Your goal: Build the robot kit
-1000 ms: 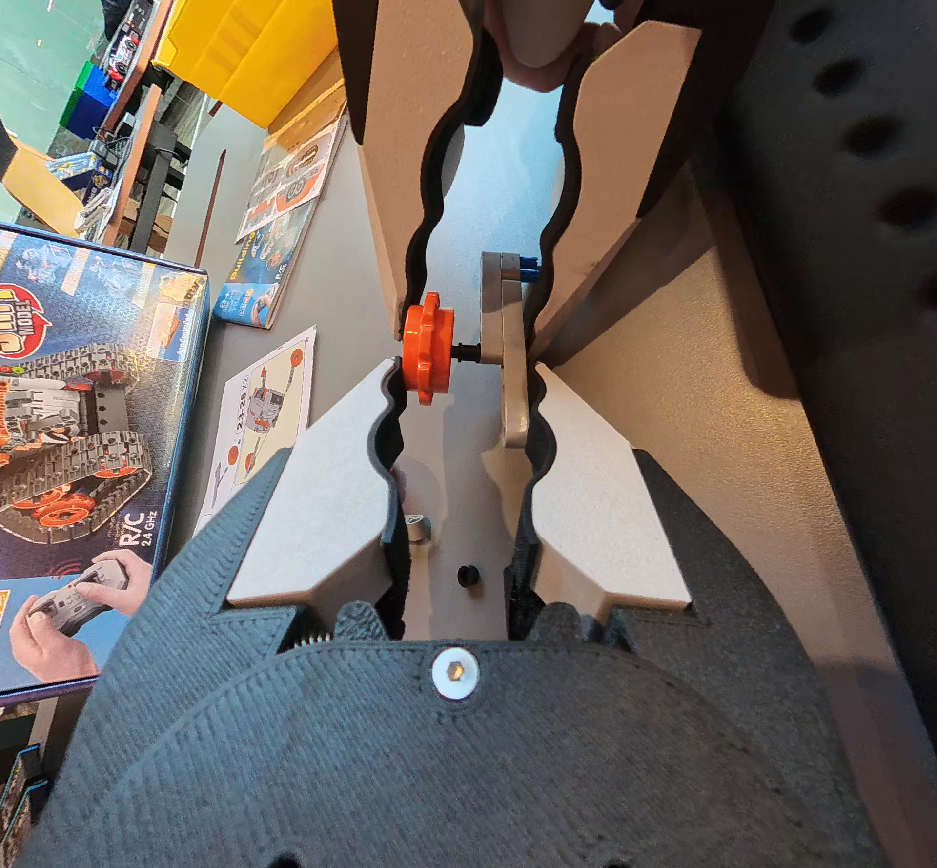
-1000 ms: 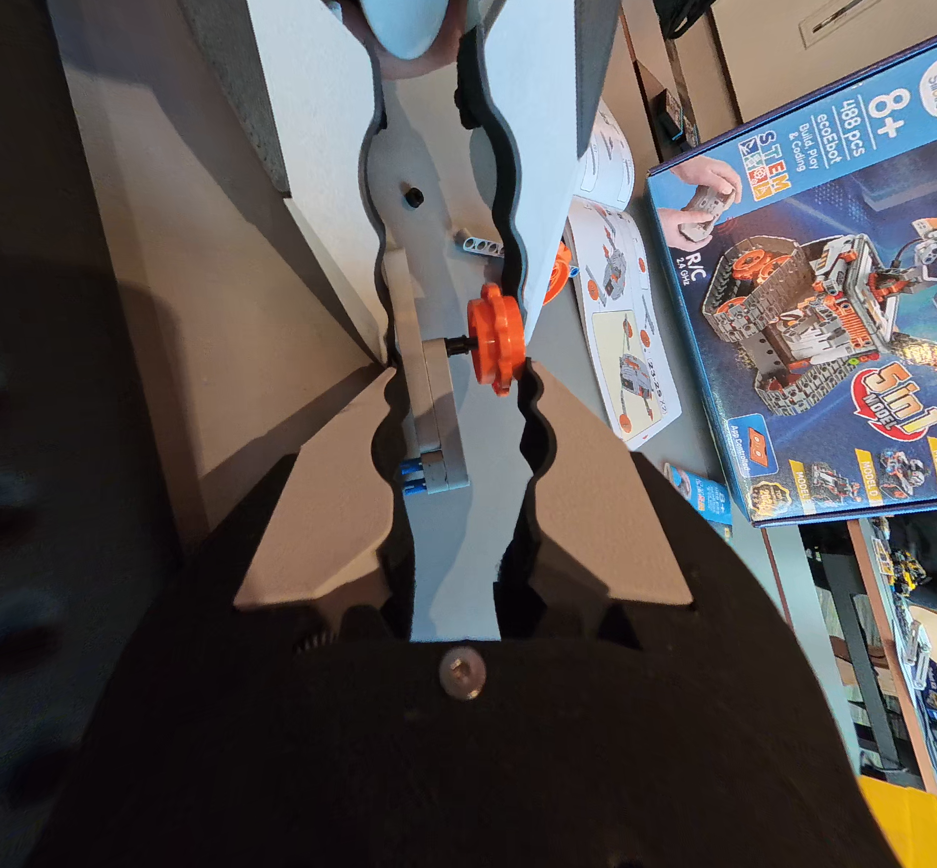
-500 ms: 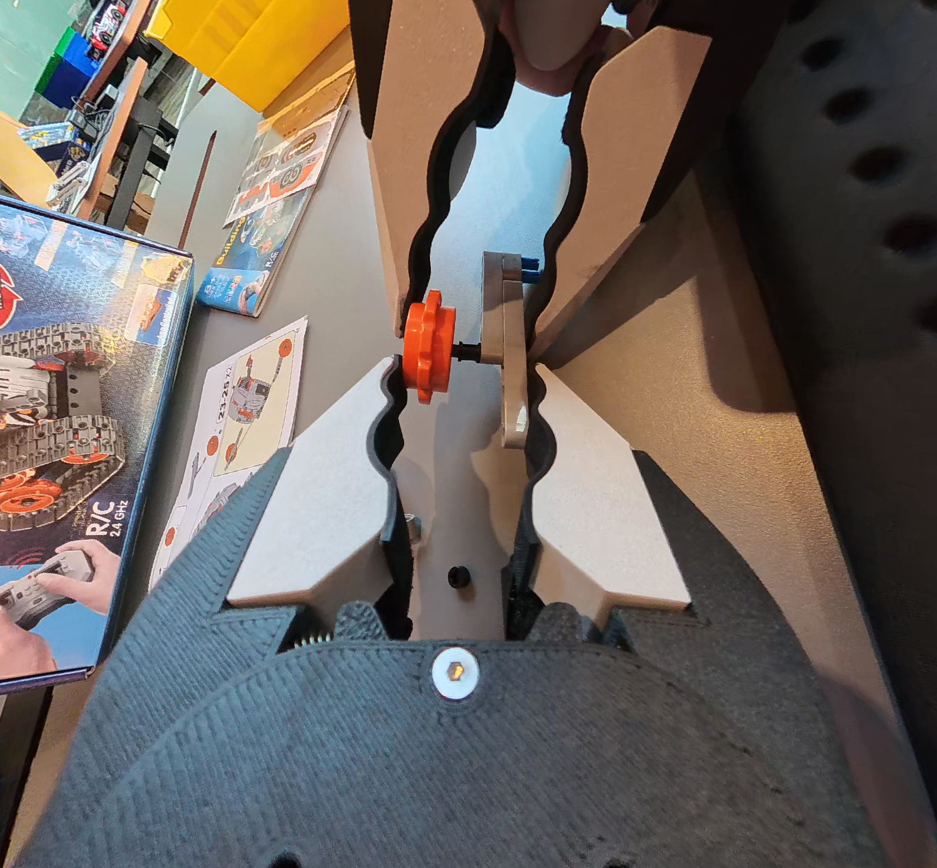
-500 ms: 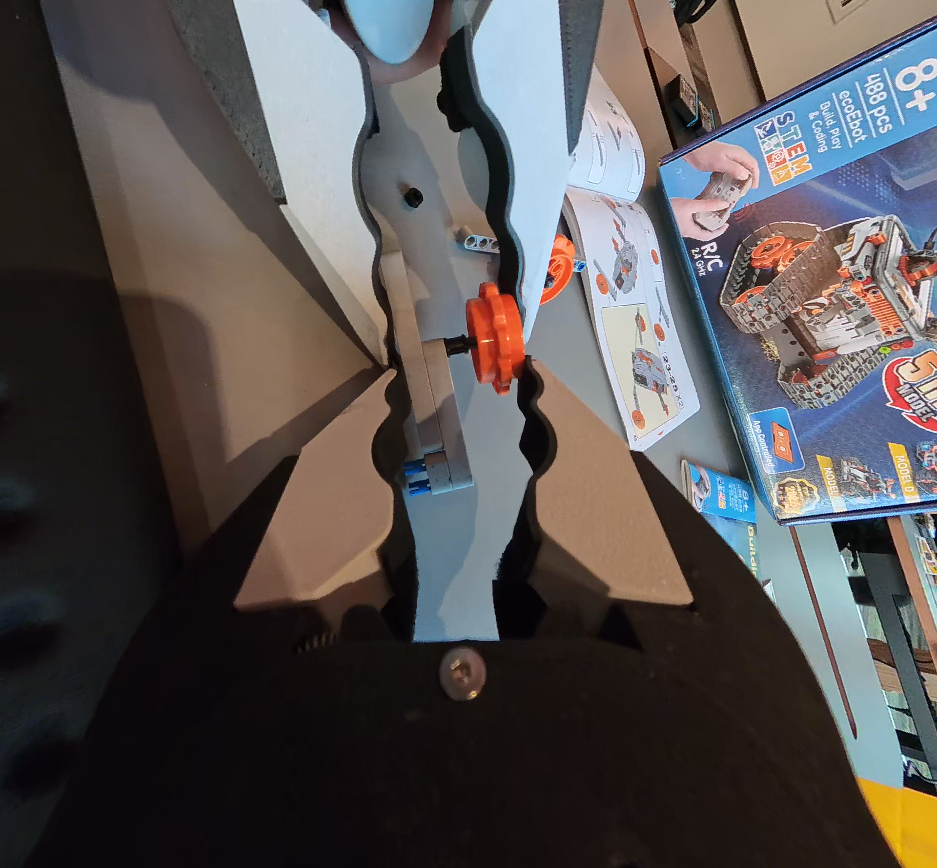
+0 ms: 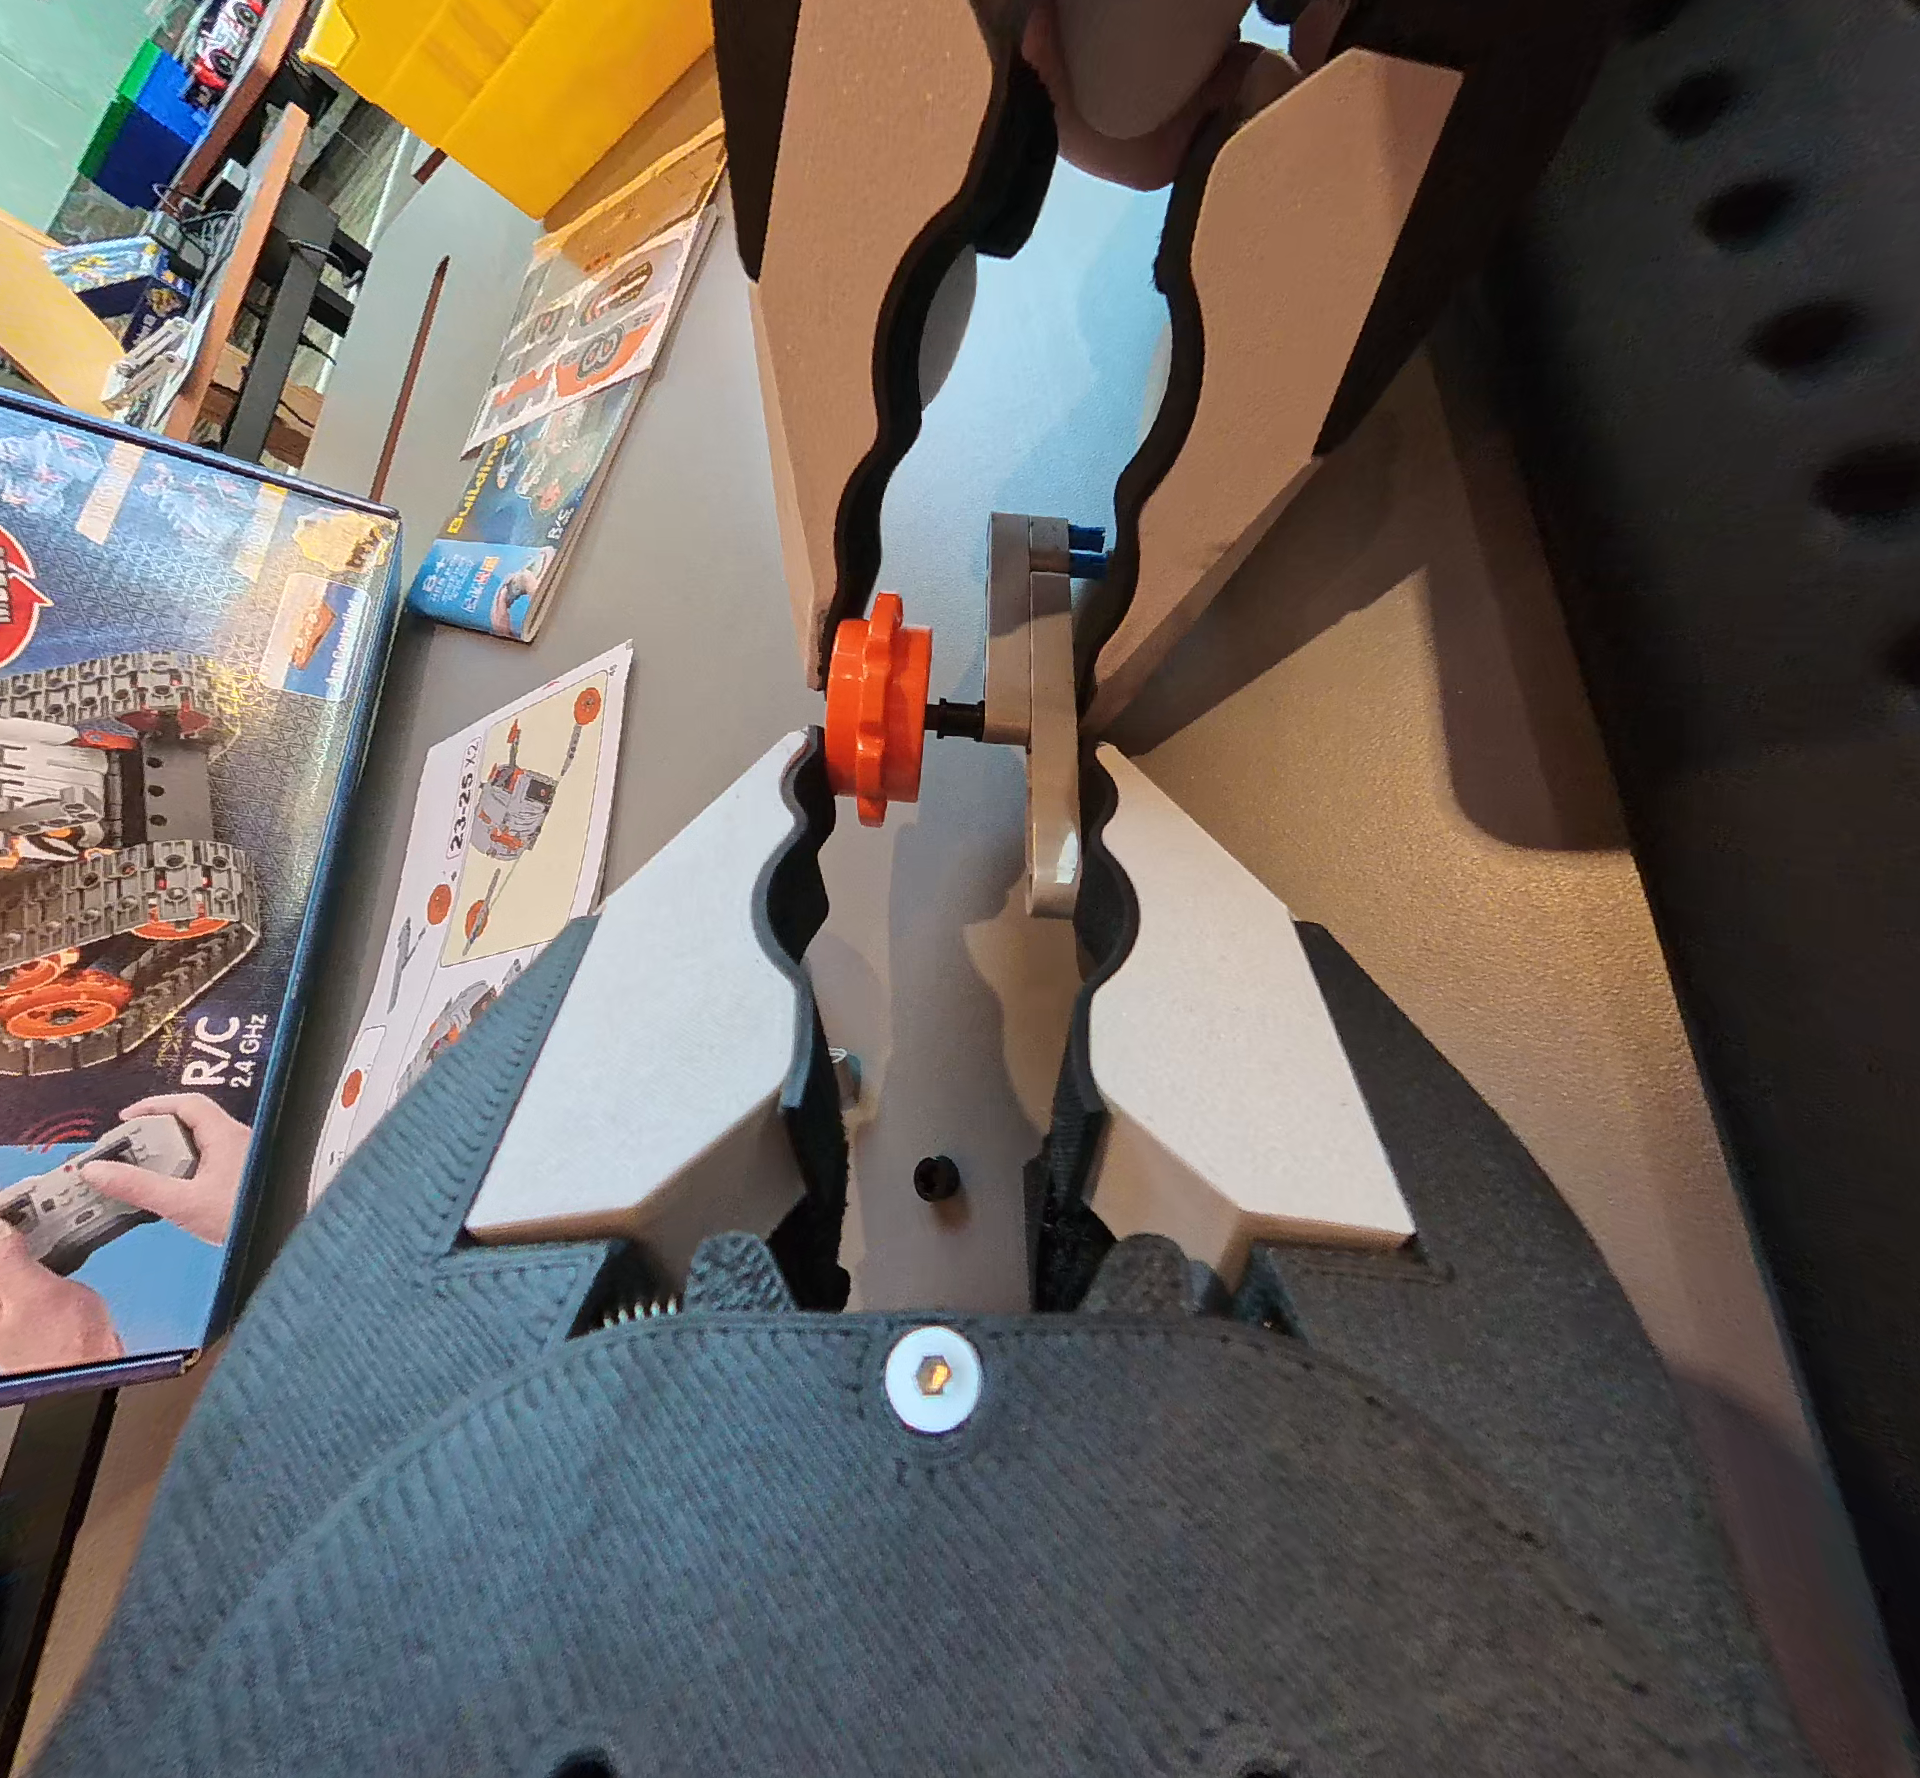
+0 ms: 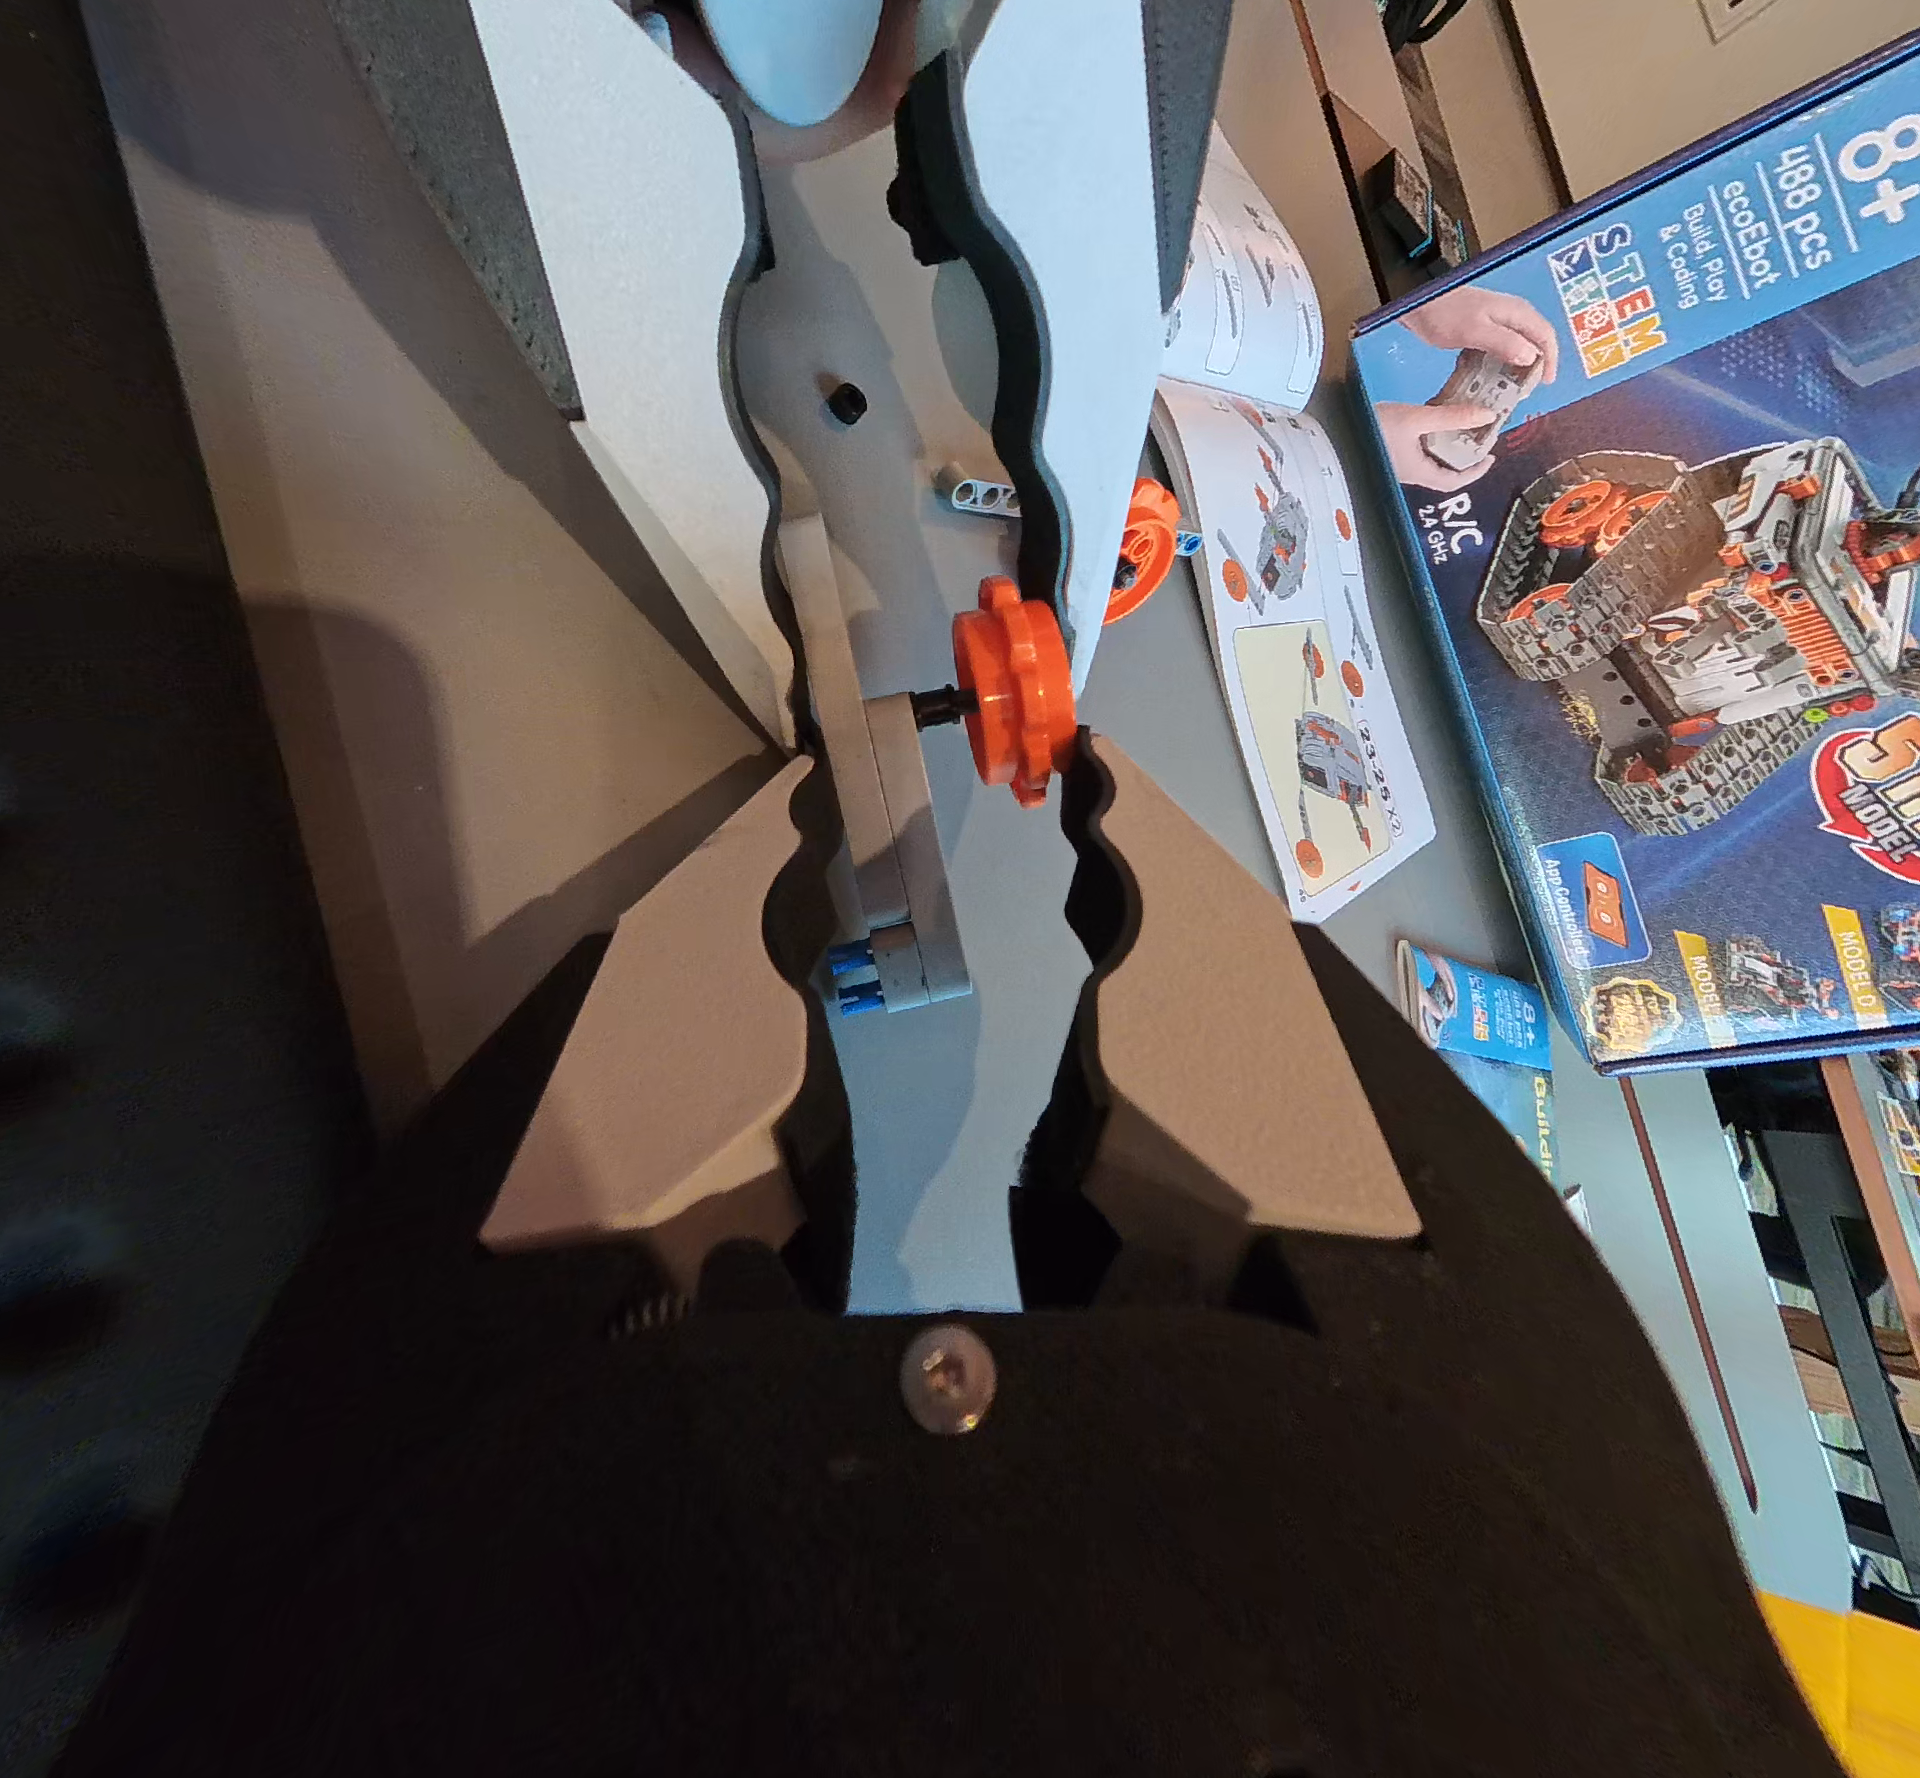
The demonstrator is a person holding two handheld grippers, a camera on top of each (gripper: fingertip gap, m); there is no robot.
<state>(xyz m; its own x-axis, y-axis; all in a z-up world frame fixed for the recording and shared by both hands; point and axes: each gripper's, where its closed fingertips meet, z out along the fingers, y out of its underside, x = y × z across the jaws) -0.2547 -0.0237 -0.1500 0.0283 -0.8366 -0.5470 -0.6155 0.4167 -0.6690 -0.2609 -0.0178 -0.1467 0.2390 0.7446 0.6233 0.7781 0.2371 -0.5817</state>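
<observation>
- Grey beam assembly [image 5: 1047,741], left wrist view: it sits right at the tips of the left claw [image 5: 945,762], filling the gap between them. Its long axis runs straight ahead along the fingers, and a black axle [image 5: 958,708] crosses the gap to an orange gear [image 5: 878,705].
- The left claw is closed partway. Its left tip presses the gear and its right pad lies against the beam's near end, so it appears to clamp the assembly across its width.
- The right claw [image 5: 961,627] comes in from straight ahead, tip to tip with the left one, and pinches the same gear and beam. The blue pins [image 5: 1086,552] at the beam's far end lie inside its jaws.
- Off to the left claw's left, on the grey table [image 5: 675,502], lie an instruction sheet [image 5: 520,814] and a blue kit box [image 5: 156,793]. A loose black pin [image 5: 935,1178] shows below, between the fingers.
- Right wrist view: the beam lies along the right claw's [image 6: 940,762] left finger with the blue pins nearest its palm. The gear touches its right tip.
- This claw is likewise narrowed onto the assembly rather than wide open.
- Beyond its right finger are an orange wheel [image 6: 1143,544] and a small loose grey beam [image 6: 977,492].
</observation>
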